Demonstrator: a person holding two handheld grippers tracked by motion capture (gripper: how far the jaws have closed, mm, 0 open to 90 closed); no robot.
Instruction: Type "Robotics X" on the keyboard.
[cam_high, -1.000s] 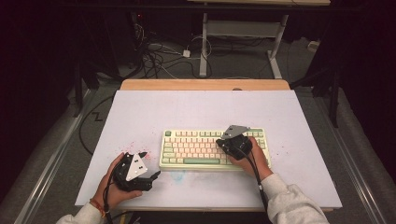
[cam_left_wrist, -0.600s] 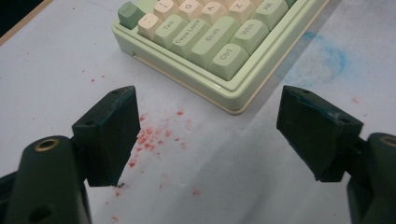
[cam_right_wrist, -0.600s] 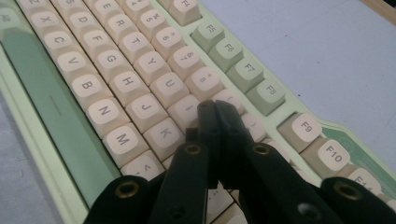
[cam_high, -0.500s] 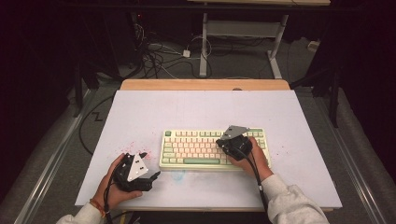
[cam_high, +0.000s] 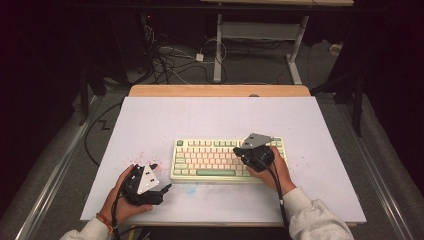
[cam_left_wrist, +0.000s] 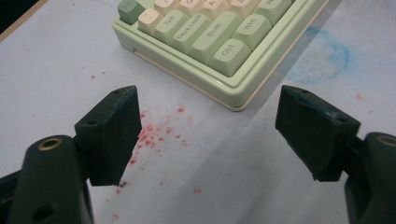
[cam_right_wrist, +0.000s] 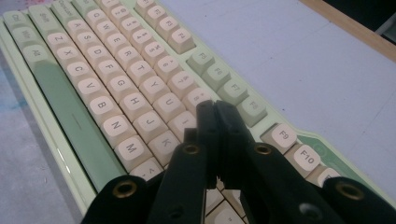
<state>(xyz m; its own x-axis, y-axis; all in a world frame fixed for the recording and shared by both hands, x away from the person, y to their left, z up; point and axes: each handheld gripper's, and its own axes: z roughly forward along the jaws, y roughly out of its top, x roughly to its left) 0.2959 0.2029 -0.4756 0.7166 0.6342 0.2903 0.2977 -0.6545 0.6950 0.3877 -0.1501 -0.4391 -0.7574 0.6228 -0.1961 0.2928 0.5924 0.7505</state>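
A pale green keyboard (cam_high: 220, 159) with cream and green keys lies on the white table, toward its front. My right gripper (cam_high: 239, 149) hovers over the keyboard's right half with its jaws pressed together and nothing between them. In the right gripper view its tips (cam_right_wrist: 215, 108) sit just above the keys (cam_right_wrist: 140, 70) near the I and 8 row. My left gripper (cam_high: 161, 178) rests low at the front left, jaws wide apart and empty. In the left gripper view the keyboard's near corner (cam_left_wrist: 224, 51) with the Ctrl key lies just beyond the open jaws.
The white table top (cam_high: 220, 115) carries red specks (cam_left_wrist: 154, 133) left of the keyboard and a faint blue smudge (cam_left_wrist: 327, 56) by its front edge. A wooden strip (cam_high: 220, 90) runs along the far edge. Cables (cam_high: 170, 60) and desk legs stand on the floor behind.
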